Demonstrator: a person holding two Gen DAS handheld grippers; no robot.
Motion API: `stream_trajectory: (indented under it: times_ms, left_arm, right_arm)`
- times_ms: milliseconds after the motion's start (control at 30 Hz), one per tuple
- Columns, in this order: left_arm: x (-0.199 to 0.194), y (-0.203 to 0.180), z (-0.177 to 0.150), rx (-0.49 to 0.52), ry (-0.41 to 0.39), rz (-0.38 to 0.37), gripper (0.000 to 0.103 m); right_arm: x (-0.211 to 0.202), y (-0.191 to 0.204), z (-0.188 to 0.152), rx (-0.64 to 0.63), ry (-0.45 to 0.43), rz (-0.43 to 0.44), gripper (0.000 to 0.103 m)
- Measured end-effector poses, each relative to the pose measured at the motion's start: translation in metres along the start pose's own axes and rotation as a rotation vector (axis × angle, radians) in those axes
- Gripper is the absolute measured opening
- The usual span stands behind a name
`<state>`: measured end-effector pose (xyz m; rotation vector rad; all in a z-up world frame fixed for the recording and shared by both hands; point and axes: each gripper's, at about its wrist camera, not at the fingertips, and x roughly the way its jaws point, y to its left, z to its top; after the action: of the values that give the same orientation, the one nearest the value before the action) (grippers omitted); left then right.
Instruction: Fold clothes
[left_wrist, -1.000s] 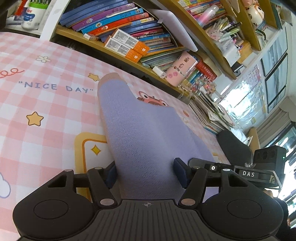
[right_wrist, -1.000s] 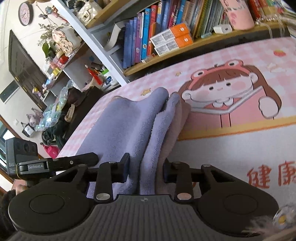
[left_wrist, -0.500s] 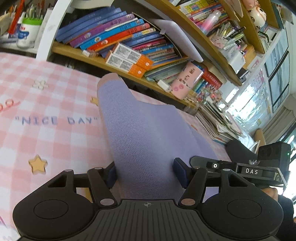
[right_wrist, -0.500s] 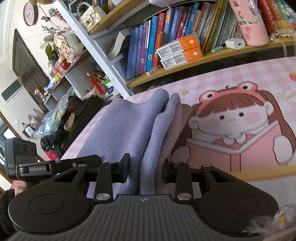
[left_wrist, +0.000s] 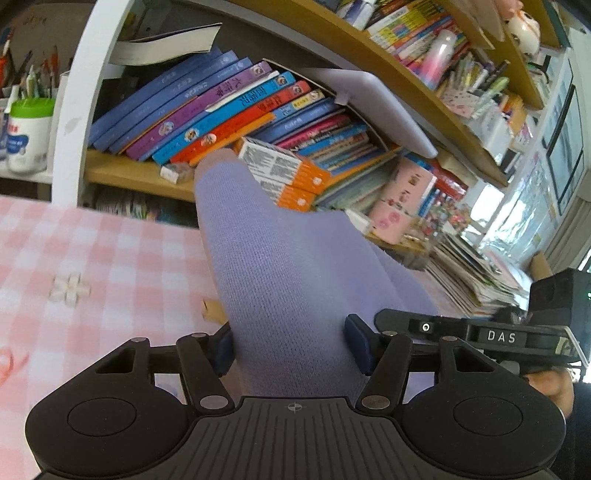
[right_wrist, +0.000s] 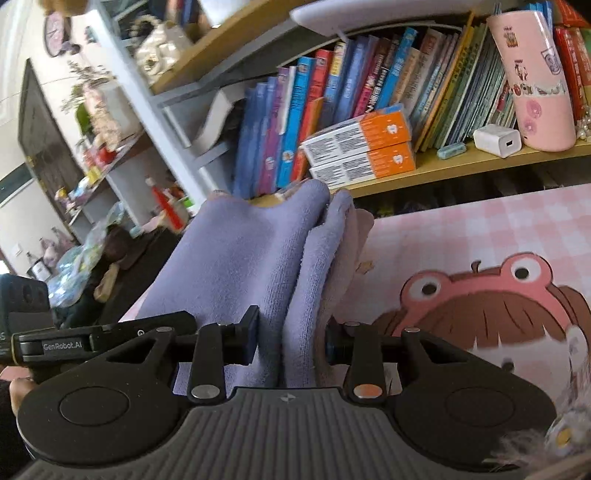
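A lavender knit garment (left_wrist: 280, 273) is held up off the pink checked table cover (left_wrist: 110, 266). My left gripper (left_wrist: 291, 343) is shut on one edge of it, the cloth bunched thick between its blue pads. In the right wrist view the same garment (right_wrist: 243, 266) shows as several stacked folds with a pinkish lining at the right. My right gripper (right_wrist: 291, 336) is shut on those folds. Each gripper shows in the other's view: the right gripper (left_wrist: 480, 336) at the left view's right edge, the left gripper (right_wrist: 92, 343) at the right view's left edge.
A wooden bookshelf (left_wrist: 140, 173) packed with books (left_wrist: 221, 110) and orange boxes (right_wrist: 362, 147) stands right behind the table's far edge. A pink tumbler (right_wrist: 535, 81) and a white charger (right_wrist: 496, 140) sit on the shelf. The cartoon print (right_wrist: 498, 314) covers the table at right.
Both grippers have risen and tilted up with the garment, so the table has dropped low in view and the bookshelf fills more of both views. The grips are unchanged.
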<state>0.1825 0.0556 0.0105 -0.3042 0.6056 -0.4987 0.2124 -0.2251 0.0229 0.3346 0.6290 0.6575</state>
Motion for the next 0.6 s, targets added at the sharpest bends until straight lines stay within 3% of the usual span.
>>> stream_trajectory:
  times_ms: [267,600]
  left_arm:
    - [0.04,0.031,0.022,-0.048,-0.022,-0.015,0.059]
    - [0.068,0.057,0.021,-0.148,-0.034,-0.016,0.059]
  right_arm:
    - [0.039,-0.022,0.024,0.027,-0.008,-0.025,0.03]
    - [0.069,-0.04,0.027,0.016,-0.01,-0.028,0.03]
